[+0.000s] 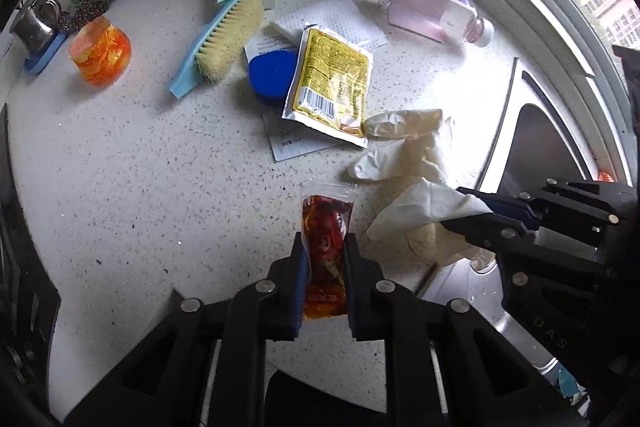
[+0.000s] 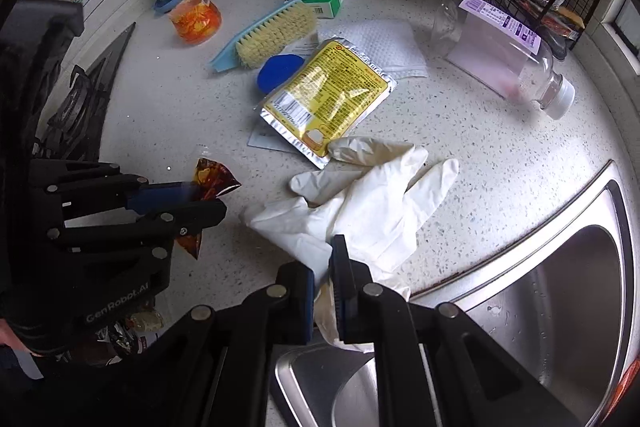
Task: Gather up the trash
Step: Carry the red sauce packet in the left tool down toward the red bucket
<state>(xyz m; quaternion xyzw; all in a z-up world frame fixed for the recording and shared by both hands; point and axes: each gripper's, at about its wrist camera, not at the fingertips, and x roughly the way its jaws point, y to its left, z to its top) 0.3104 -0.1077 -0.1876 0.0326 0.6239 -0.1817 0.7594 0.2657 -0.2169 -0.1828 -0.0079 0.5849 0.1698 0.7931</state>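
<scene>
White speckled surface point(image 1: 140, 167) beside a steel sink point(image 2: 568, 287), strewn with kitchen clutter. Left tongs point(image 1: 324, 247), pointing steeply downward, are clamped on a clear sachet of red chilli sauce point(image 1: 326, 223), which stands between the pads with its top edge free above the surface. Right tongs point(image 2: 324, 263) are nearly closed, pinching the cuff of a white disposable glove point(image 2: 372, 203) whose fingers lie spread on the surface near the sink's rim. Beyond them lie a yellow foil packet point(image 1: 332, 79), overlapping a blue lid point(image 1: 272, 71), a blue-backed scrubbing brush point(image 1: 220, 39), and a toppled bottle of pink liquid point(image 1: 432, 11).
</scene>
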